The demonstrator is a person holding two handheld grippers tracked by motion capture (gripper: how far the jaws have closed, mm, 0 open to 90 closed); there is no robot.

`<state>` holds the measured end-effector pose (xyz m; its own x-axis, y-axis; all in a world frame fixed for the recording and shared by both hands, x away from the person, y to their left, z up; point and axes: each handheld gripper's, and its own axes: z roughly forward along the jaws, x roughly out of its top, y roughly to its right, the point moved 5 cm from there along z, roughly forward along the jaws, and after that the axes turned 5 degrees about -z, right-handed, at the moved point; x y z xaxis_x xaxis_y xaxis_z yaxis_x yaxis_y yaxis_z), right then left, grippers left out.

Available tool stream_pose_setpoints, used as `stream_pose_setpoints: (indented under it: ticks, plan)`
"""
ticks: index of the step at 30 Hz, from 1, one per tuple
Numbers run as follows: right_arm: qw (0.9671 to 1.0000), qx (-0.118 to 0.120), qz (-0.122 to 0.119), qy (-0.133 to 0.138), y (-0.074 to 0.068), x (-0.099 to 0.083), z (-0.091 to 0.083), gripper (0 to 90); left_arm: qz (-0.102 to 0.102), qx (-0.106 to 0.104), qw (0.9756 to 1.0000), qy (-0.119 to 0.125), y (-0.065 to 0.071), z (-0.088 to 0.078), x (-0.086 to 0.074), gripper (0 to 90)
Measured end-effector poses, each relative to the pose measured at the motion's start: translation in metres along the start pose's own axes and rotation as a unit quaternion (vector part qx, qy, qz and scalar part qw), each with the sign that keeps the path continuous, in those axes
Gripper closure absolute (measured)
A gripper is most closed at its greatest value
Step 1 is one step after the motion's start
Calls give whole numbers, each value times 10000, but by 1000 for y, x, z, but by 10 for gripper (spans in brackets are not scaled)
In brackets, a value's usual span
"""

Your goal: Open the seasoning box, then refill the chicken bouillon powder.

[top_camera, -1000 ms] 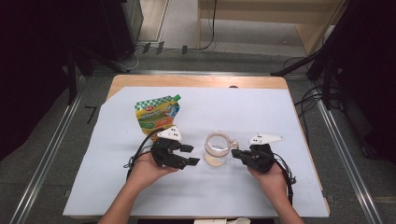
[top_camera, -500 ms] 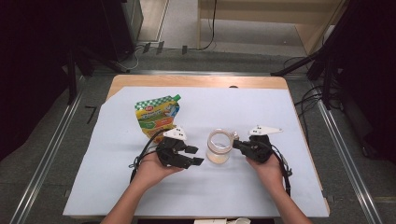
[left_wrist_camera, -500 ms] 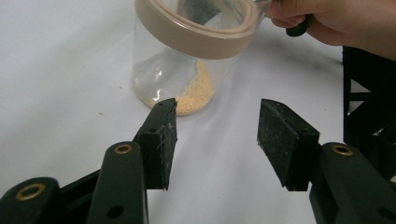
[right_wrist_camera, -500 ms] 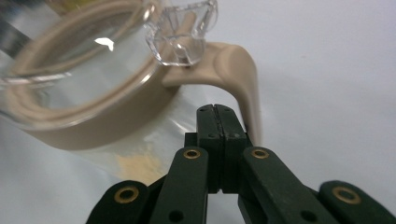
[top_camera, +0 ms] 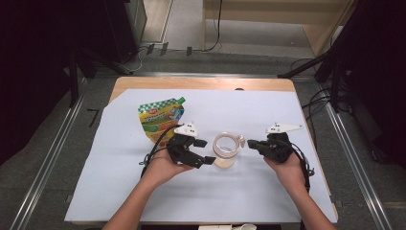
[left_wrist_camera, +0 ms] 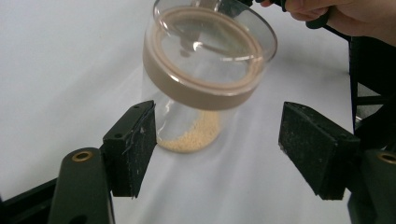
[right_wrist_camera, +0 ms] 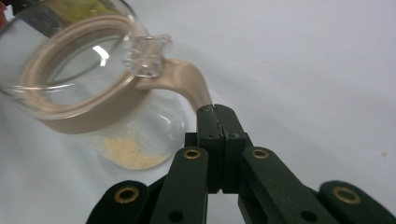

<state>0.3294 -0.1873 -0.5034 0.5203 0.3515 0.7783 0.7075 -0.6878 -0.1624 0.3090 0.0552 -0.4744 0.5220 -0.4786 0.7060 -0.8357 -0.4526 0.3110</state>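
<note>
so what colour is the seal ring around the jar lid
Beige-tan; the seal ring shows best in the left gripper view.

Left tool (top_camera: 207, 151) has just been opening, jaws wide apart — right tool (top_camera: 247, 143) is clamped tight.

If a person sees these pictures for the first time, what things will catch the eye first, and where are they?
First is the clear glass jar at the middle of the white sheet, with a tan lid and pale grains at its bottom. The right gripper is shut on the lid's tan pull tab, while the left gripper stands open, its jaws having just opened, with the jar ahead of them. A green and yellow pouch lies far left.
</note>
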Motion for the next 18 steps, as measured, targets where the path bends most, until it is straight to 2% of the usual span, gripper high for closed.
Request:
stream_pose_setpoints:
  ticks: [2, 3, 6, 13, 16, 18]
  plan:
    - [10000, -14, 32, -38, 4, -1, 4, 900, -94, -153, 9998, -132, 0, 5, 4, 241]
    - [10000, -19, 55, -62, 6, -1, 7, 900, -118, -152, 9996, -204, 0, 7, 5, 221]
    - [9998, 17, 163, -103, 10, -2, 15, 900, 78, 40, 9995, -316, 1, 14, 10, 189]
    - [9998, 89, 168, -93, 7, -2, 28, 900, 156, 87, 9996, -239, -4, 29, 12, 173]
    - [9998, 28, 155, -78, 7, -1, 28, 900, 330, 218, 9988, -281, -3, 37, 11, 153]
    - [9997, 14, 219, -69, 7, -1, 28, 900, 553, 388, 9975, -192, -1, 42, 12, 133]
